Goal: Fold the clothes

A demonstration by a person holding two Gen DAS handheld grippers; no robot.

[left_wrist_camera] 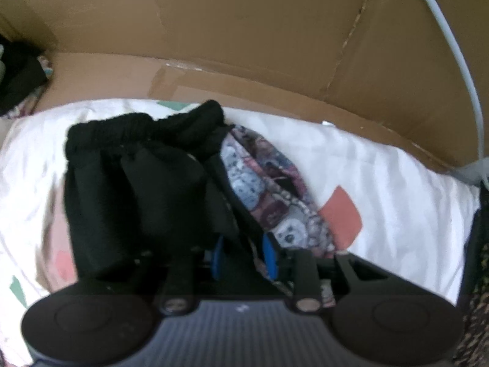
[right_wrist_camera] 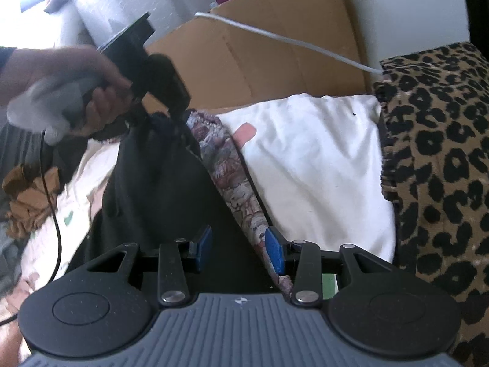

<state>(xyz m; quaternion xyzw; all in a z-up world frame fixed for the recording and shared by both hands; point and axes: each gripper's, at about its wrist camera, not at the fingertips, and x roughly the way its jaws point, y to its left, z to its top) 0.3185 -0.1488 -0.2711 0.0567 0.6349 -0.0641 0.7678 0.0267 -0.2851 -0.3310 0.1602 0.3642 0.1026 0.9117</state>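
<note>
Shorts (left_wrist_camera: 134, 183) on white sheet (left_wrist_camera: 397, 183), waistband at 12 o'clock; left gripper (left_wrist_camera: 243, 255) pads part-spread, cloth between, grip unclear. Right wrist view: right gripper (right_wrist_camera: 240, 249) half-open astride shorts' hem, grip unclear. Mid-fold; next, firm pinch needed.

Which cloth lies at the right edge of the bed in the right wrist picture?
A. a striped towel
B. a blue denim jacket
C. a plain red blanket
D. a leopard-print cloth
D: the leopard-print cloth, tan with black spots, lies beside the white sheet.
</note>
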